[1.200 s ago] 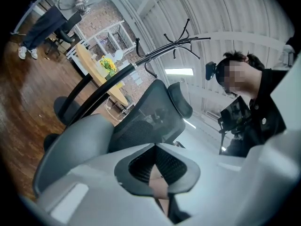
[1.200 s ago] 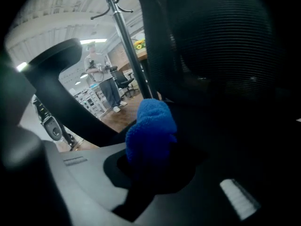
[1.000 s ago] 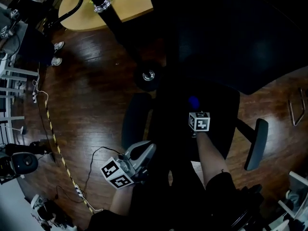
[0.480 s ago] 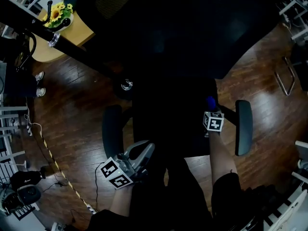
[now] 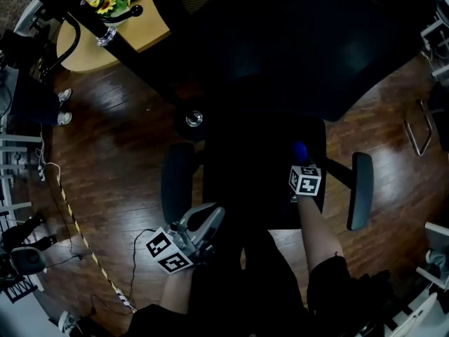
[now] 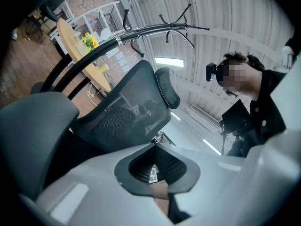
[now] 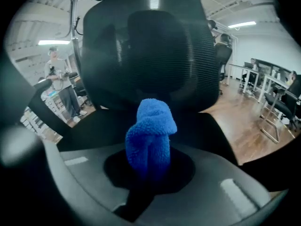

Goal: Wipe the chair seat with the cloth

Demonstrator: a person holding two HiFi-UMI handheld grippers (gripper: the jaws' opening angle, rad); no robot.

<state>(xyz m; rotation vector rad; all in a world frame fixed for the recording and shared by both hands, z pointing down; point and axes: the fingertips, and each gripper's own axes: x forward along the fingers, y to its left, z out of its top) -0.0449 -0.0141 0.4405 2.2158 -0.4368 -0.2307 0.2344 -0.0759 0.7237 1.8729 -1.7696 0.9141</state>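
Note:
The black office chair's seat [image 5: 252, 181] fills the middle of the head view, under its mesh backrest [image 5: 295, 41]. A bunched blue cloth [image 5: 299, 150] rests over the seat's right part, and my right gripper [image 5: 300, 161] is shut on it. In the right gripper view the blue cloth [image 7: 150, 135] sticks up from the shut right gripper [image 7: 149, 161], facing the backrest [image 7: 146, 46]. My left gripper [image 5: 212, 220] hangs off the seat's front left corner, near the left armrest [image 5: 175, 181]. In its own view the left gripper [image 6: 157, 185] is shut on nothing.
The right armrest [image 5: 362, 189] runs just right of the cloth. A black coat-stand pole [image 5: 140, 58] and a round wooden table [image 5: 84, 48] with sunflowers [image 5: 112, 2] lie at upper left. Cables and striped tape [image 5: 77, 223] cross the dark wood floor. A metal chair frame [image 5: 415, 128] is at right.
The right gripper carried the cloth from the seat's middle toward its right side, then slightly back. The camera swung over the chair. The left gripper stayed put.

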